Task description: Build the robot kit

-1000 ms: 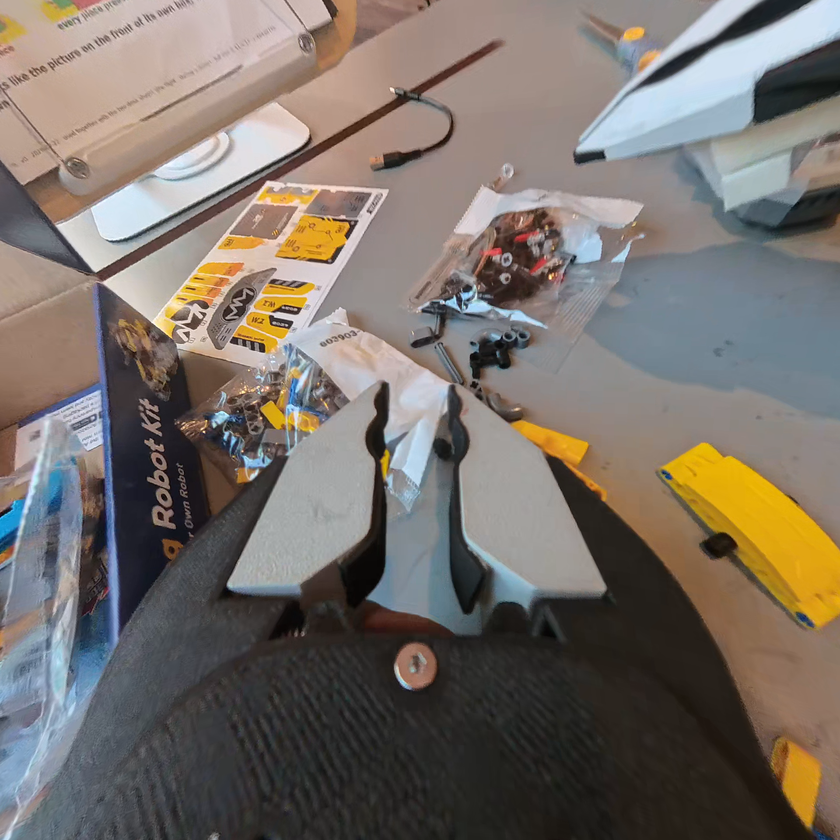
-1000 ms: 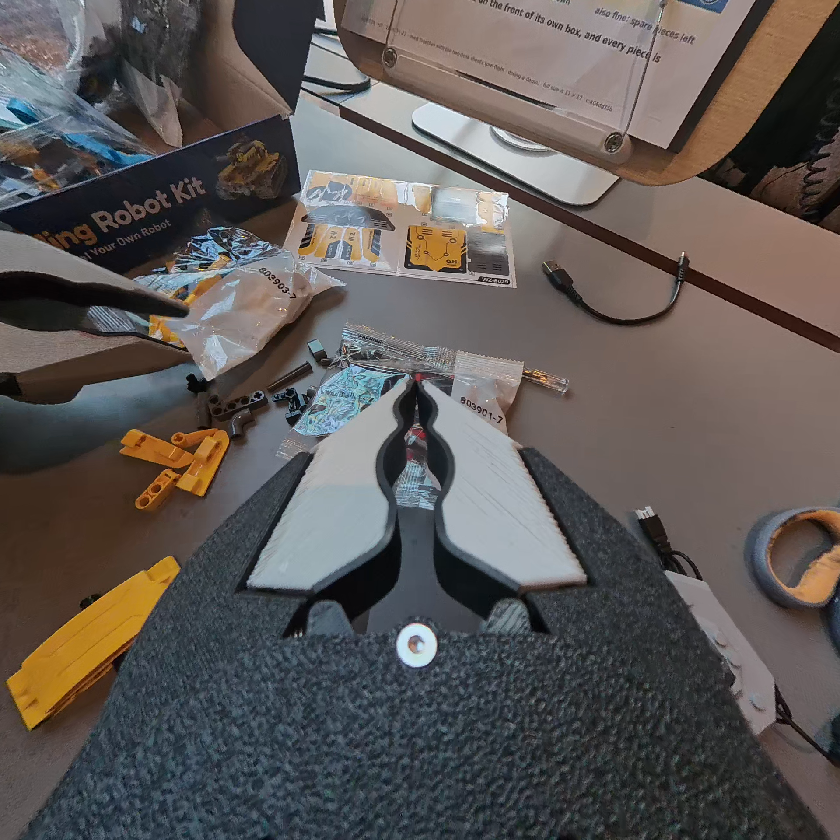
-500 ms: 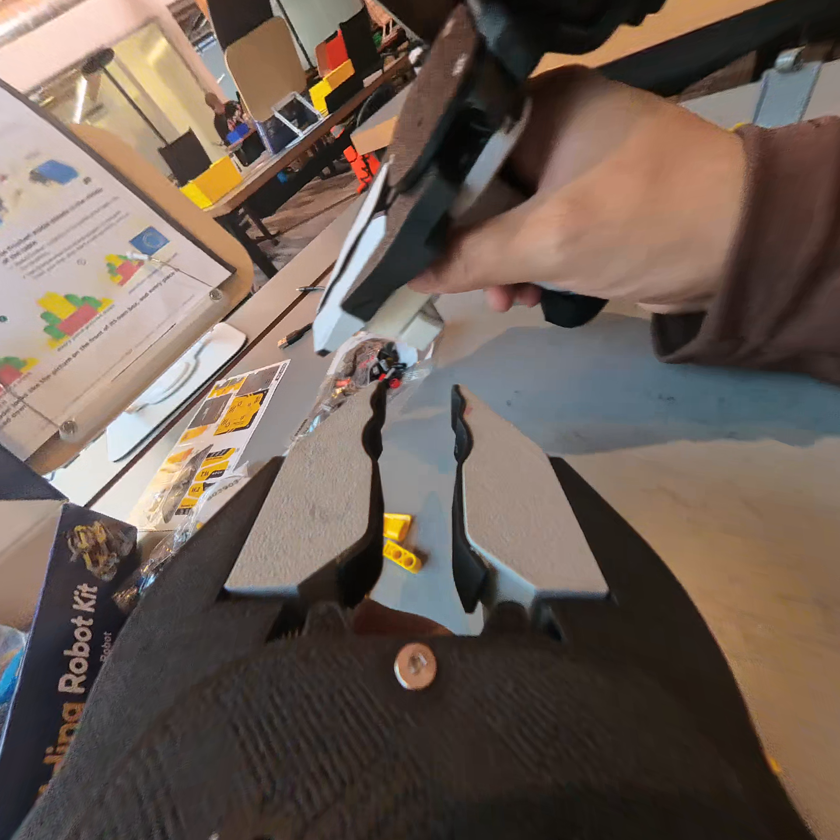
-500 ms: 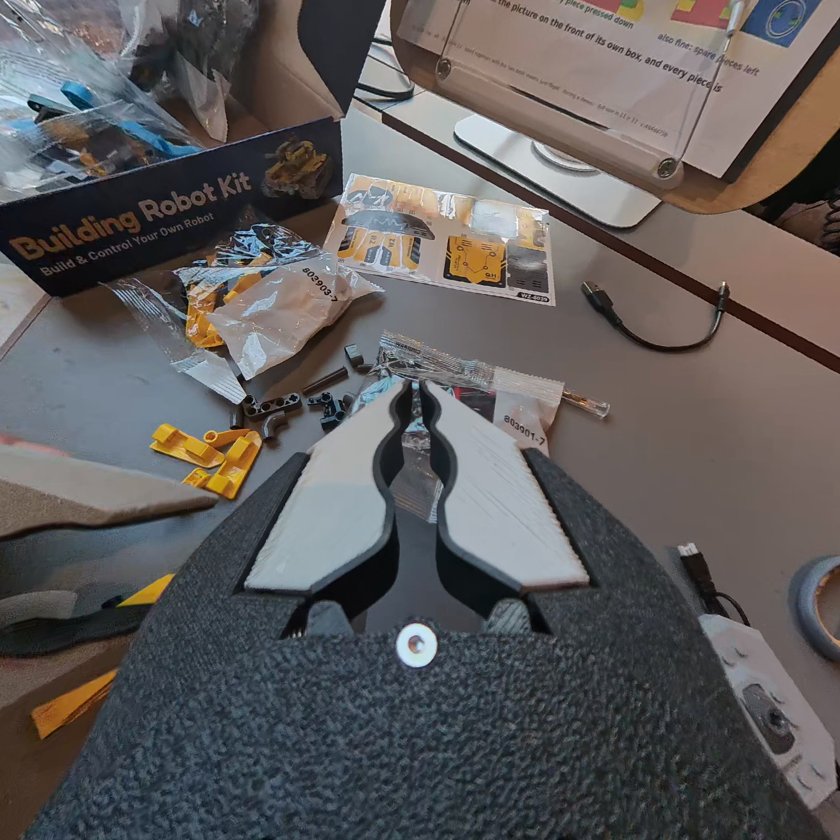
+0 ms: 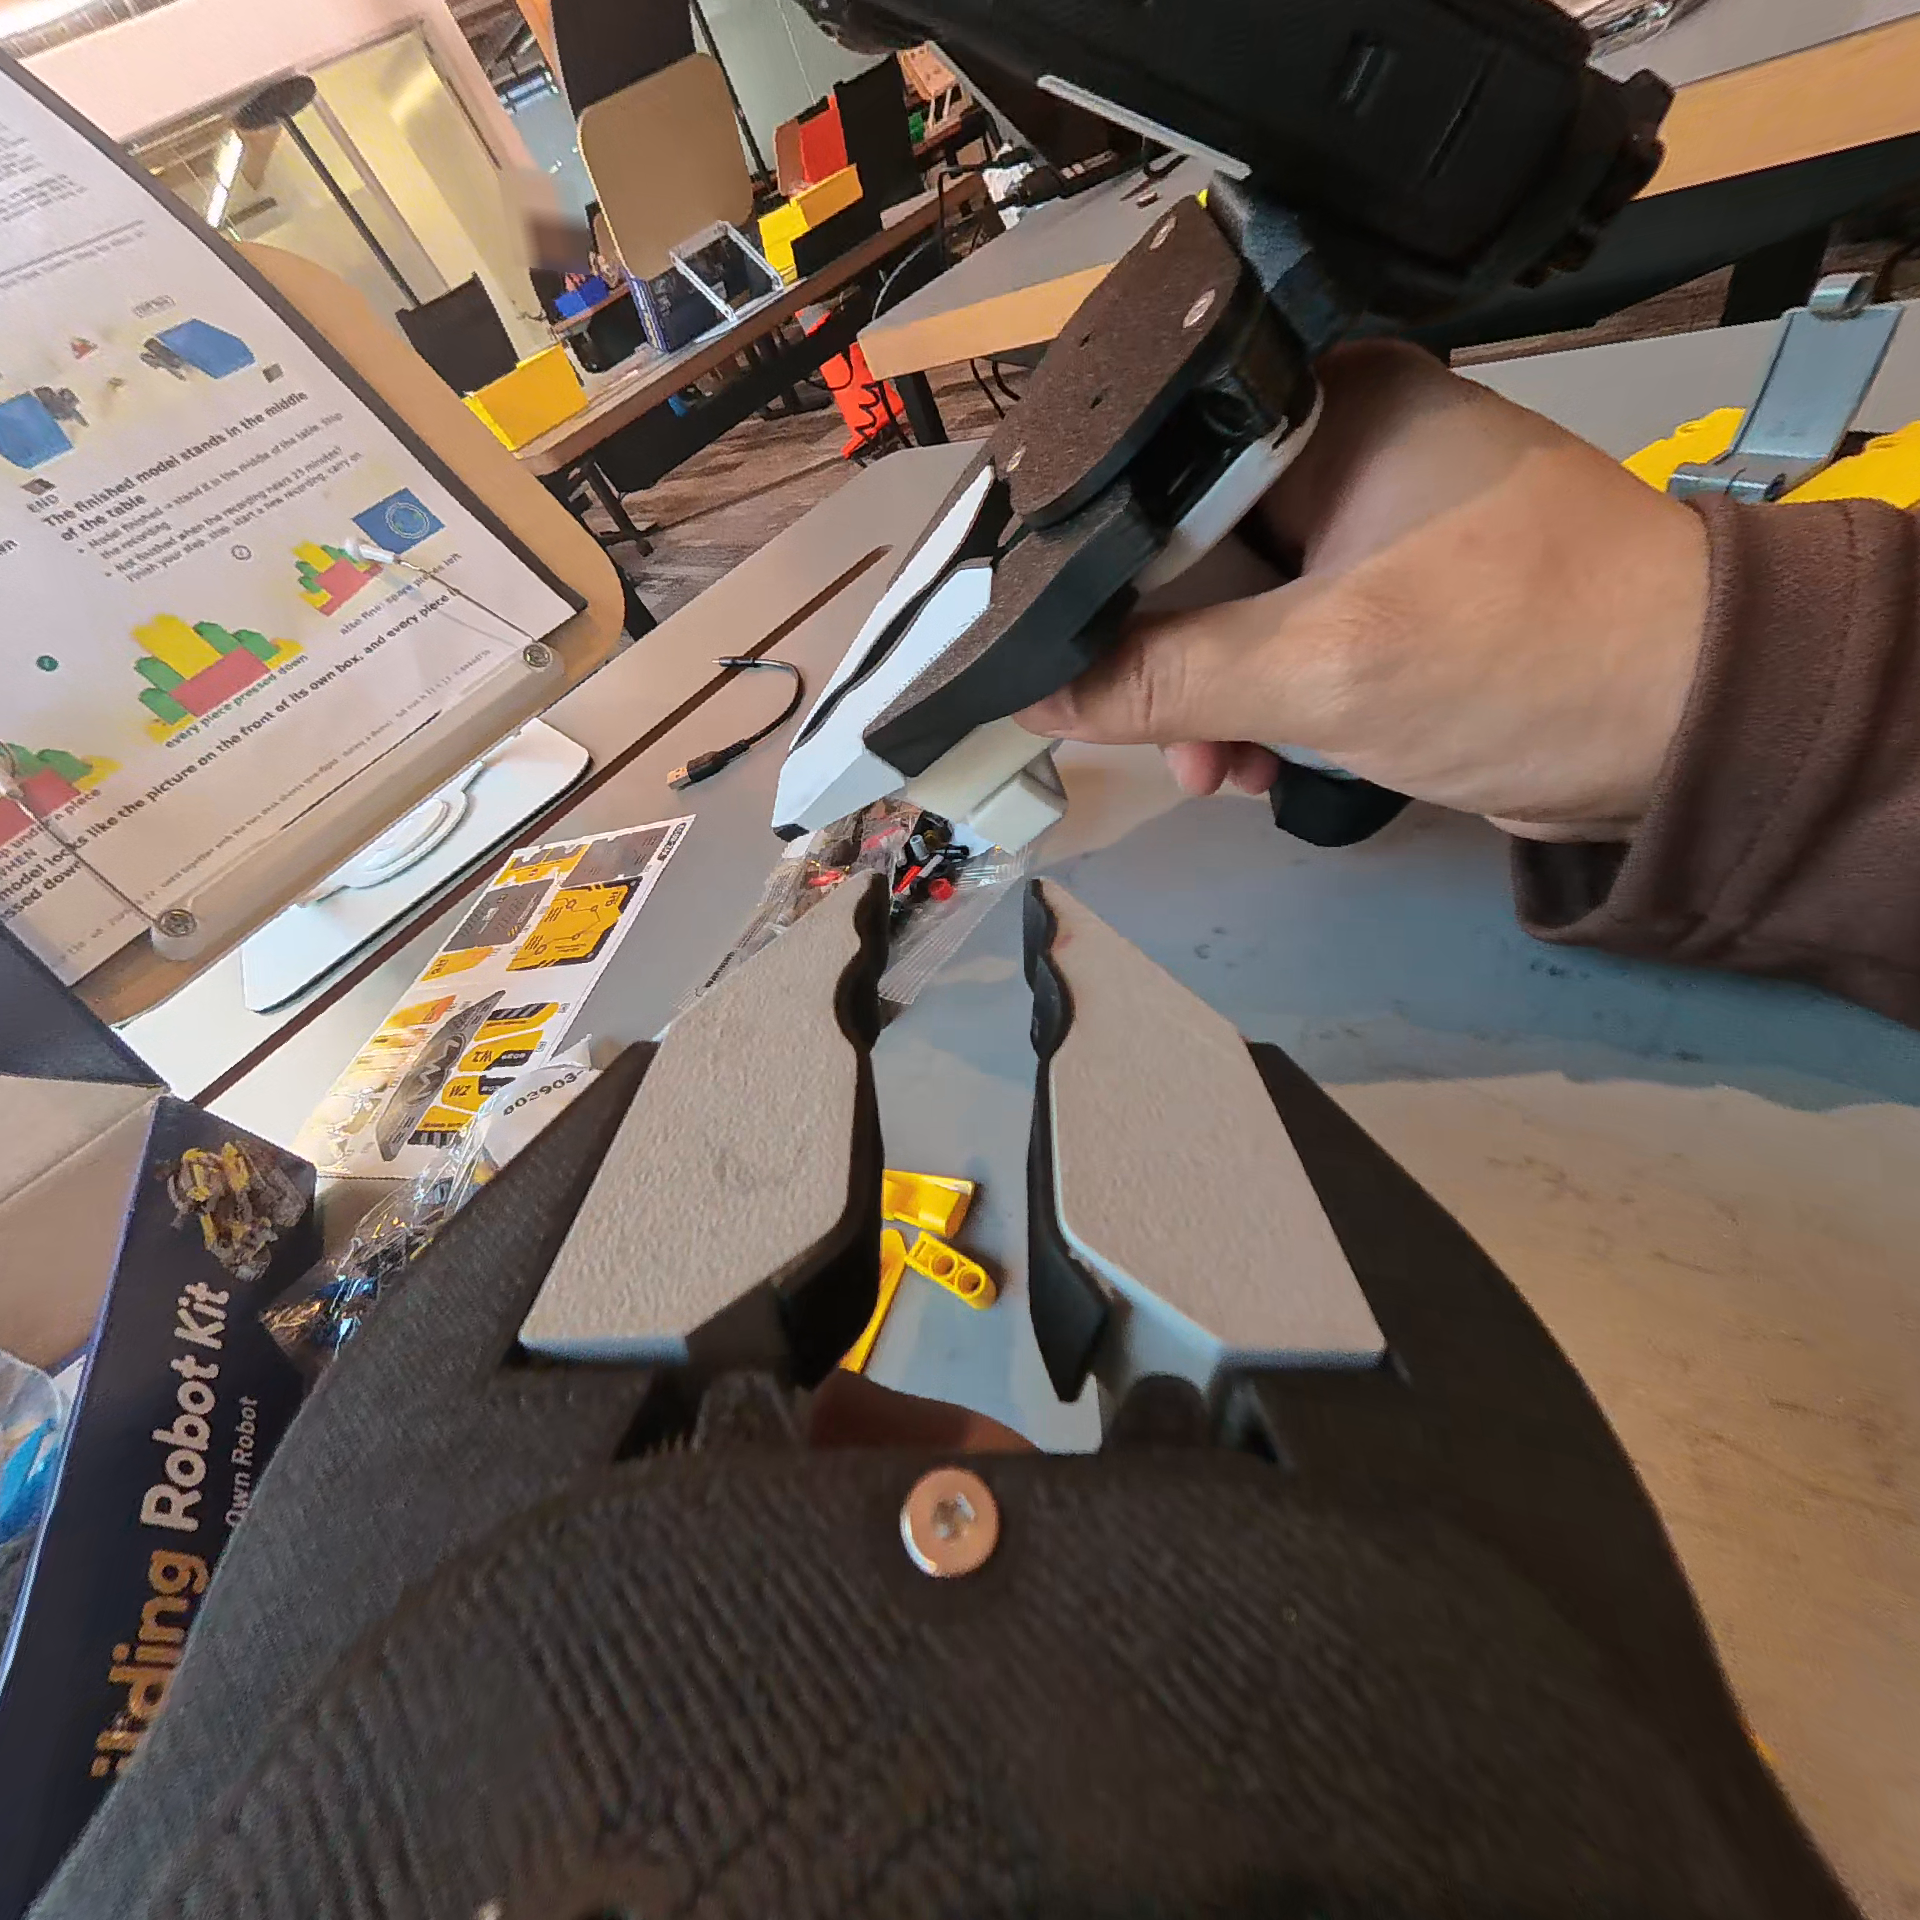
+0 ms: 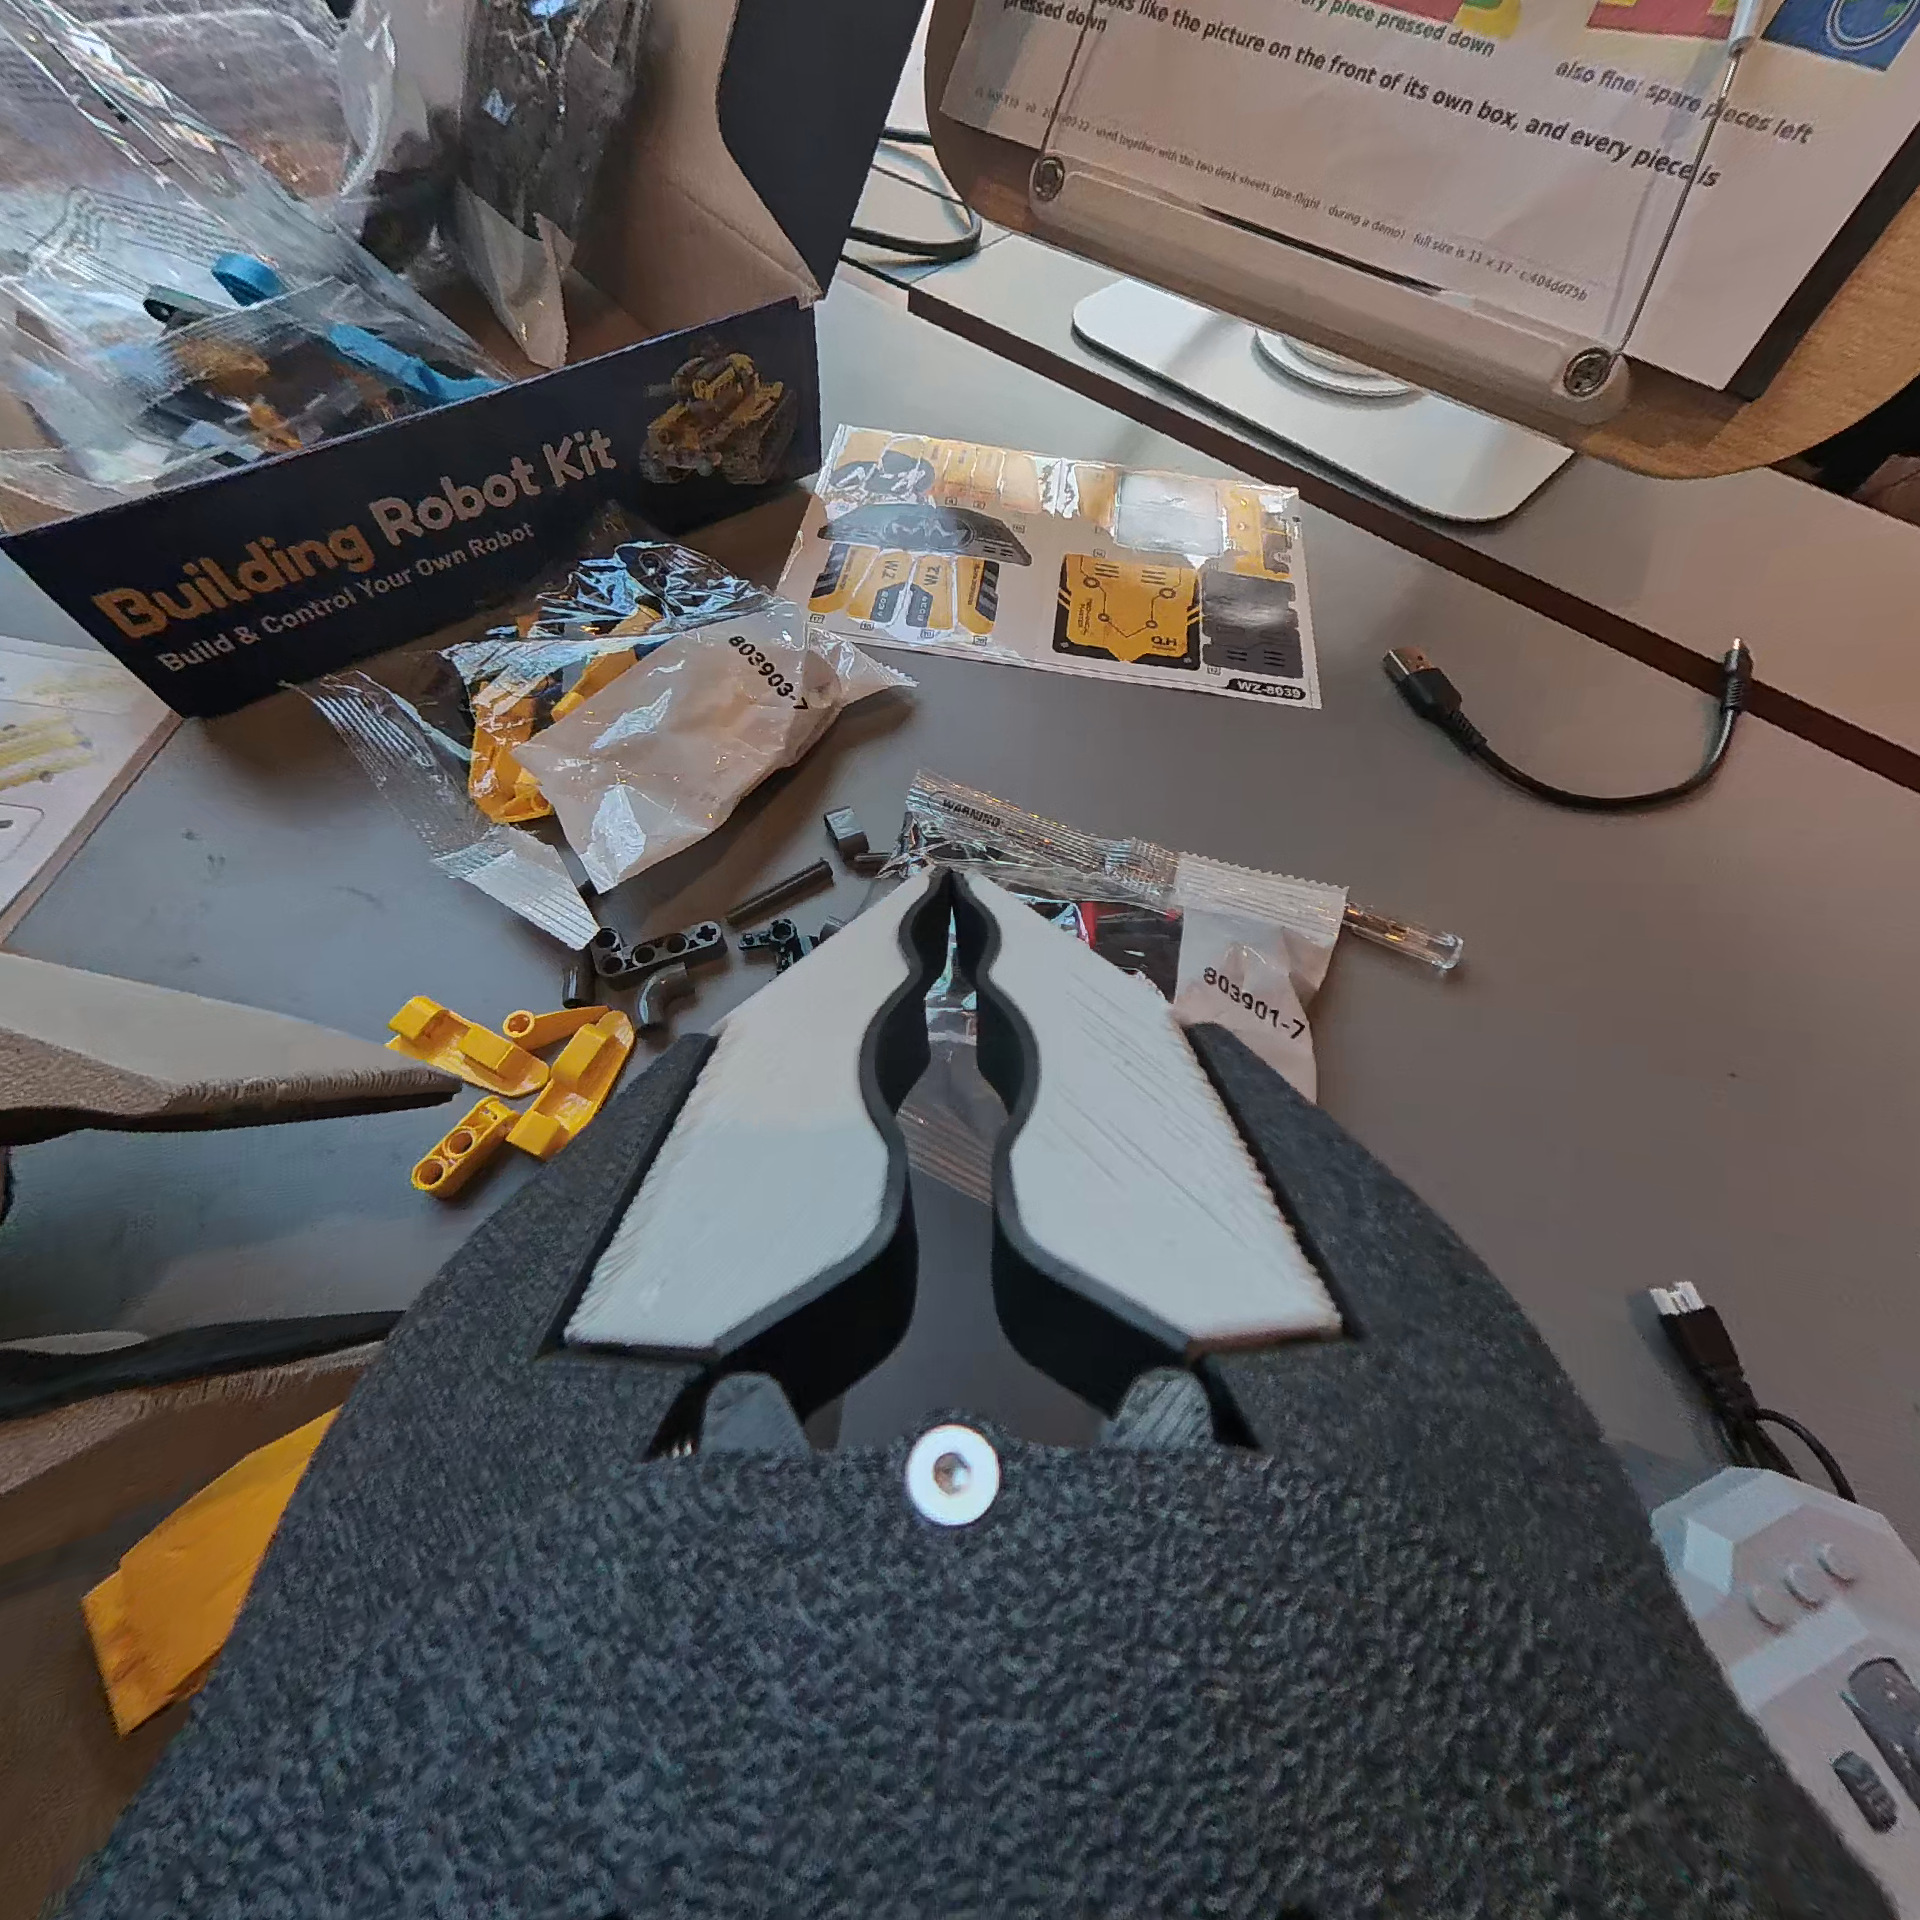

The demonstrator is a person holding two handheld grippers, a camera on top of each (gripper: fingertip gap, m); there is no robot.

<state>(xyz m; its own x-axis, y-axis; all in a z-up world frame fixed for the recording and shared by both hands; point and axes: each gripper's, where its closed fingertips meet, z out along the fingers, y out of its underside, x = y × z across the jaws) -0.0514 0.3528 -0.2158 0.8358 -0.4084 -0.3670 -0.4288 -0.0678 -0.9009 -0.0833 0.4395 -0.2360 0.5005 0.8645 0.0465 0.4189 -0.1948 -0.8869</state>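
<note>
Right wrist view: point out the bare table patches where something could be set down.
Bare grey table lies right of the clear parts bag, bounded by the black USB cable above and the grey controller below. A smaller patch lies left, between the dark box and the yellow pieces. The centre is crowded: bags, loose dark parts, sticker sheet.

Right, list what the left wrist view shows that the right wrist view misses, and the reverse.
Left only: the hand holding the right claw, and workbenches behind. Right only: the grey controller, loose dark pieces, and a white-ended cable. Both: the sticker sheet, the clear parts bag pinched by the right claw, yellow pieces, and the open left claw.
</note>
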